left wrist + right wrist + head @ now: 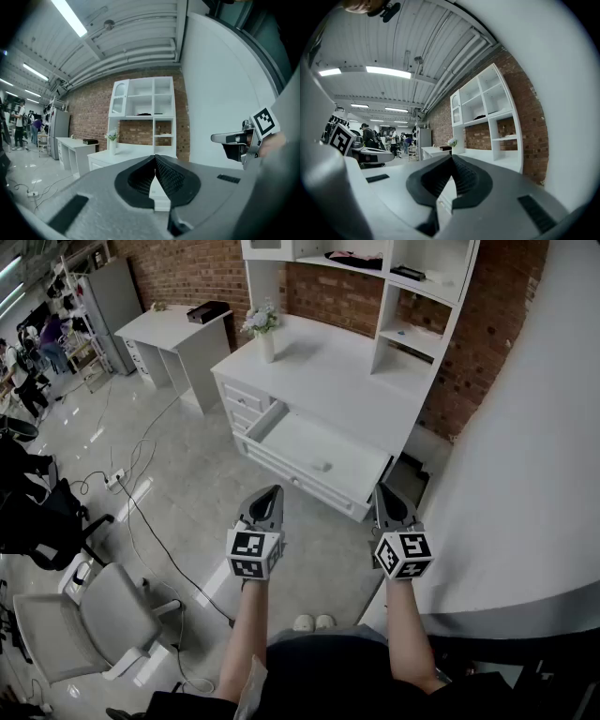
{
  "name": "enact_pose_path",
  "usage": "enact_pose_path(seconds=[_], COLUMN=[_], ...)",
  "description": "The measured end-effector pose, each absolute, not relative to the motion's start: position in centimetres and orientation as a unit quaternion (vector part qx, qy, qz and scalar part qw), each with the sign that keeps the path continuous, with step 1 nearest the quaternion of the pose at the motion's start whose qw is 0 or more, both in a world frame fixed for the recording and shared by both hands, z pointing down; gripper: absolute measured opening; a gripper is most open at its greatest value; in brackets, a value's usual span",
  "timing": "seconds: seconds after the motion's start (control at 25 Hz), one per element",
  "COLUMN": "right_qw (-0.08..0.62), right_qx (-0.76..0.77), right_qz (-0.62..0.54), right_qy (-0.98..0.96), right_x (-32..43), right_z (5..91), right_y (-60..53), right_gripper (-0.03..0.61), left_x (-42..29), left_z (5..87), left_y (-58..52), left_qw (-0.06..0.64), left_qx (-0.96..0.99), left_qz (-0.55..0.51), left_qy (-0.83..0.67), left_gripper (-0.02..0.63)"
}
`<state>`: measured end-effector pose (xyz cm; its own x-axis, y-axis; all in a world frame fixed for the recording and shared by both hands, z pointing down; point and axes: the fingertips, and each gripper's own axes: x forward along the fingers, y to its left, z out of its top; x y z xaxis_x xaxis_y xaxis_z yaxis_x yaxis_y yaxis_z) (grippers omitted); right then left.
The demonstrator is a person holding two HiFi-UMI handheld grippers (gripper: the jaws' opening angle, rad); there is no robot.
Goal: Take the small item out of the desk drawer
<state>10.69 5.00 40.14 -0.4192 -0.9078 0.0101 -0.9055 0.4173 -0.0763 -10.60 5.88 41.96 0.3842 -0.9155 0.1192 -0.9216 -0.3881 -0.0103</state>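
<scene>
Well short of the open drawer point(291, 442), left gripper point(275, 490) and right gripper point(380, 488) are held pressed together, empty; one should be spread before the small item point(322, 466) is reached

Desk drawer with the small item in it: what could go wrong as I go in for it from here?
1. The small item is pale and low on the white drawer floor; the left tongs and right tongs are both shut, so going in without opening would likely push it away.
2. The open drawer juts toward you; stepping closer could bump its front.
3. A cable trails on the floor to the left.
</scene>
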Motion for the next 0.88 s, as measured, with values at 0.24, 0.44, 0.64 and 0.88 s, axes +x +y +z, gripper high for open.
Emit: enact_pose_path(seconds=[0.24,0.44,0.64,0.88], right_qw=[0.018,0.019,0.024,0.028], right_qx=[-0.539,-0.54,-0.542,-0.543], right_qz=[-0.036,-0.037,-0.044,-0.053], right_qy=[0.841,0.841,0.839,0.838], right_x=[10.75,10.77,11.15,11.17], right_z=[40.13,40.13,40.5,40.8], right_y=[5.01,5.05,5.01,4.93], right_gripper=[-0.003,-0.003,-0.003,-0.002], left_x=[-10.59,-10.52,-10.27,-10.42], left_z=[42.18,42.34,42.62,42.73], left_y=[5.87,5.77,5.67,5.68], left_qw=[0.033,0.036,0.038,0.04], left_qx=[0.831,0.831,0.831,0.831], left_qz=[0.054,0.053,0.054,0.057], left_qy=[-0.553,-0.552,-0.552,-0.552], left_gripper=[0.009,0.009,0.009,0.009])
